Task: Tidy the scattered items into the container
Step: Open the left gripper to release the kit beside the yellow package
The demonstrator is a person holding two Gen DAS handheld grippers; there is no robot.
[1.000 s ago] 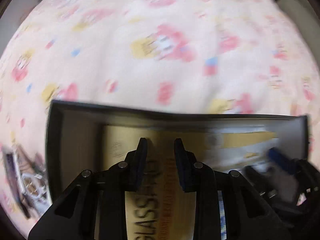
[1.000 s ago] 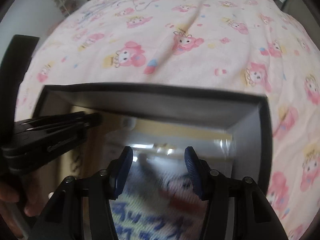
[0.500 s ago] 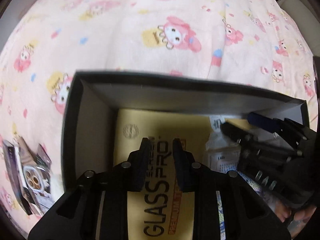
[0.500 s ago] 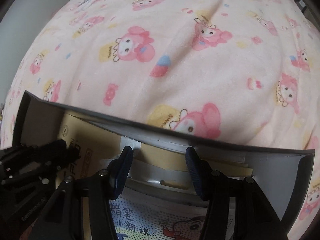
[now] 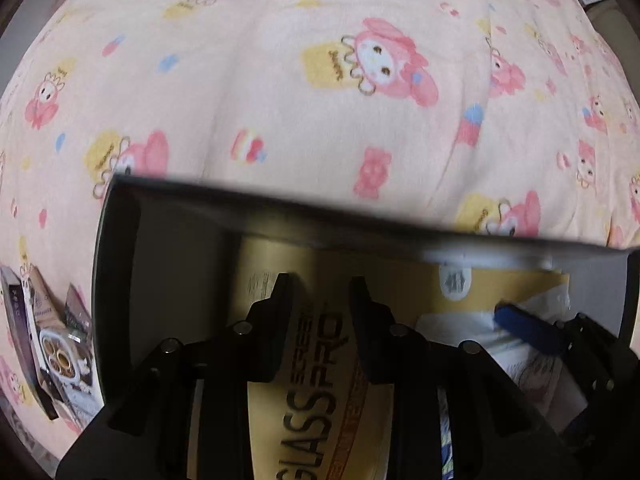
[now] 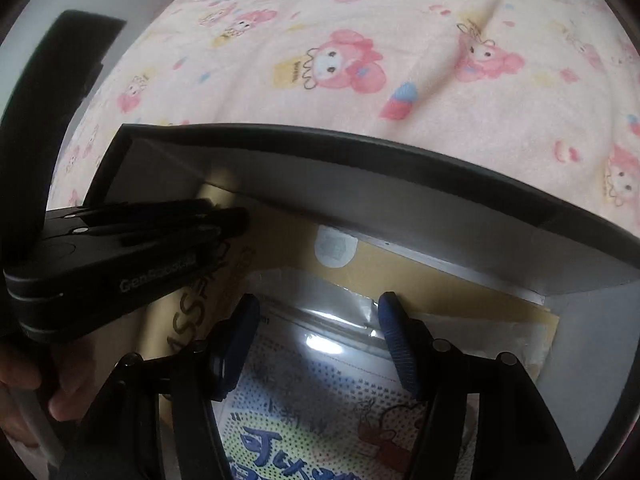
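A black open box (image 5: 120, 264) (image 6: 360, 168) lies on the pink cartoon blanket. A gold "GLASS PRO" packet (image 5: 320, 384) (image 6: 440, 280) lies flat on its floor. A clear bag with a cartoon-printed card (image 6: 320, 392) (image 5: 524, 364) lies on the packet. My left gripper (image 5: 320, 292) hangs over the gold packet inside the box, jaws a little apart, holding nothing; it also shows in the right wrist view (image 6: 224, 216). My right gripper (image 6: 316, 312) is open over the clear bag; its blue fingertip (image 5: 520, 324) shows in the left wrist view.
Several small packets (image 5: 52, 340) lie on the blanket just left of the box. The blanket (image 5: 320, 100) spreads far beyond the box. A hand (image 6: 24, 384) holds the left gripper at the lower left.
Both grippers have shifted over the box; the view tilted and the far wall now sits lower in the left wrist view. The right gripper stays open over the clear bag.
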